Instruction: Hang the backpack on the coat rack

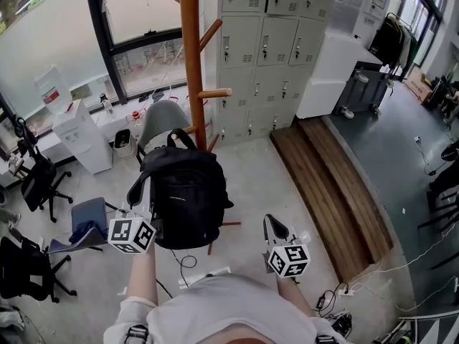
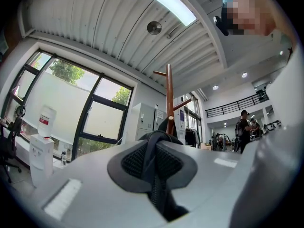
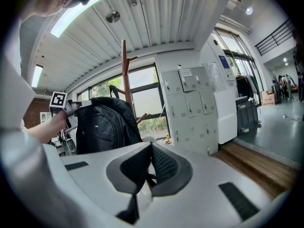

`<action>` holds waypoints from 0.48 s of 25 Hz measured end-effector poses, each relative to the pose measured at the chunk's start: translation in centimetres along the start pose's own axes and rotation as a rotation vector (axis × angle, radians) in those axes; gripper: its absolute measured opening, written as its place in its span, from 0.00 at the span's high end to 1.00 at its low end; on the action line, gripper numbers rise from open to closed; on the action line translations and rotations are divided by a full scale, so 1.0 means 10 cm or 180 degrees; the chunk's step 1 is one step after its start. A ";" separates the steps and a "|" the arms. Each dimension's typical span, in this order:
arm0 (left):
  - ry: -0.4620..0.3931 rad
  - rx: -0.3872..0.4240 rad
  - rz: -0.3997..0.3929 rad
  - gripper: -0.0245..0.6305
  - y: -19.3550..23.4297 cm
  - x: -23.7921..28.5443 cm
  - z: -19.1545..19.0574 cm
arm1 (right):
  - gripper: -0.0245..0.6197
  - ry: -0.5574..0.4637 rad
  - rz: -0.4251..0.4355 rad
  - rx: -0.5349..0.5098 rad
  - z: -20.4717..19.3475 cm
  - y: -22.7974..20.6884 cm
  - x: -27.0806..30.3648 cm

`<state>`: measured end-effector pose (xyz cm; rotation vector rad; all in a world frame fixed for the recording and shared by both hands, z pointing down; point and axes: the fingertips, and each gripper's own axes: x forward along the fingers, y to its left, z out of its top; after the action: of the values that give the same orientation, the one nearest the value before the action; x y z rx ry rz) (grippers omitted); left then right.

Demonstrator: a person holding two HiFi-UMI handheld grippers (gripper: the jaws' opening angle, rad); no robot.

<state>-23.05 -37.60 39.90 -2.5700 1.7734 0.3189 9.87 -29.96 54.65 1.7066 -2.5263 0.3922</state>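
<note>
In the head view, a black backpack [image 1: 188,196] hangs in the air in front of the wooden coat rack [image 1: 192,63], just below its lowest pegs. My left gripper [image 1: 141,196] is at the backpack's left side. In the left gripper view its jaws [image 2: 153,167] are shut on a dark strap [image 2: 153,148], with the coat rack [image 2: 169,99] straight ahead. My right gripper [image 1: 272,222] is lower right of the bag and apart from it. Its jaws [image 3: 149,164] are shut with nothing between them. The backpack [image 3: 105,125] shows to its left in the right gripper view.
Grey lockers [image 1: 269,49] stand right of the rack, and a raised wooden step [image 1: 326,192] runs along the right. A grey chair [image 1: 161,120] sits behind the rack's base. A water dispenser [image 1: 79,131] and office chairs [image 1: 36,181] are at the left. Cables [image 1: 188,260] lie on the floor.
</note>
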 end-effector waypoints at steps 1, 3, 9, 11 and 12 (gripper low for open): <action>-0.0016 0.0034 0.0003 0.91 -0.01 0.01 0.02 | 0.95 -0.0002 -0.0002 0.0003 0.00 -0.01 0.00; -0.0036 0.0086 -0.0008 0.91 -0.02 0.04 0.04 | 0.95 -0.0008 -0.0008 0.0007 -0.01 -0.03 0.00; 0.0130 0.0104 -0.0077 0.91 -0.09 0.11 -0.12 | 0.95 0.0001 -0.0037 0.0020 0.00 -0.05 -0.01; 0.0150 0.0106 -0.0090 0.91 -0.12 0.11 -0.17 | 0.95 0.0004 -0.0047 0.0027 -0.01 -0.07 -0.02; 0.0154 0.0103 -0.0102 0.91 -0.14 0.11 -0.19 | 0.95 0.0003 -0.0053 0.0031 -0.01 -0.09 -0.02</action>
<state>-21.11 -38.34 41.42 -2.6026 1.7352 0.2274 10.76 -30.05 54.86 1.7291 -2.5120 0.4051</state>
